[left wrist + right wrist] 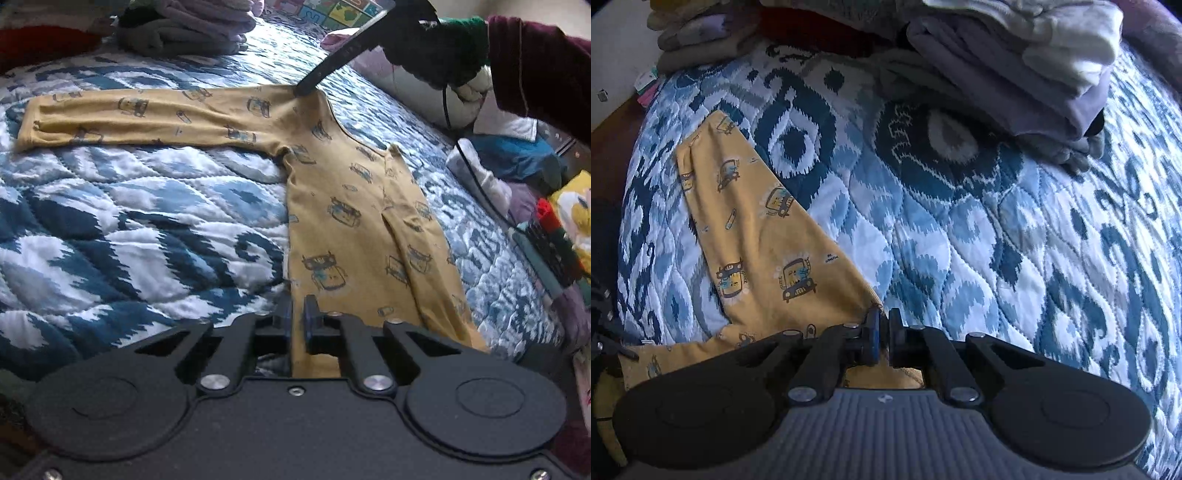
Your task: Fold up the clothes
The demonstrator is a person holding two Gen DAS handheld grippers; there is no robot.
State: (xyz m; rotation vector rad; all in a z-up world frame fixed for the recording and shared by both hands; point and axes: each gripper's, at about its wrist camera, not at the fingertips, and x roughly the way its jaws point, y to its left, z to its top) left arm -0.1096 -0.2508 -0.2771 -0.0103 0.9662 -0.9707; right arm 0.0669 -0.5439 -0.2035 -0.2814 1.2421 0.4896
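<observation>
A yellow long-sleeved shirt (332, 206) with a car print lies flat on the blue-and-white quilt (129, 221), one sleeve stretched out to the left. My left gripper (297, 310) is shut on the shirt's bottom hem at its near left corner. Farther off, my right gripper (301, 91) comes down from a gloved hand (436, 44) and pinches the shoulder where the sleeve joins the body. In the right wrist view that gripper (882, 325) is shut on the shoulder corner of the shirt (757, 229), and the sleeve runs up and to the left.
A stack of folded grey and lilac clothes (192, 29) sits at the far end of the bed, large in the right wrist view (1015, 74). Loose garments (517, 158), a black cable (476, 177) and colourful items crowd the right side.
</observation>
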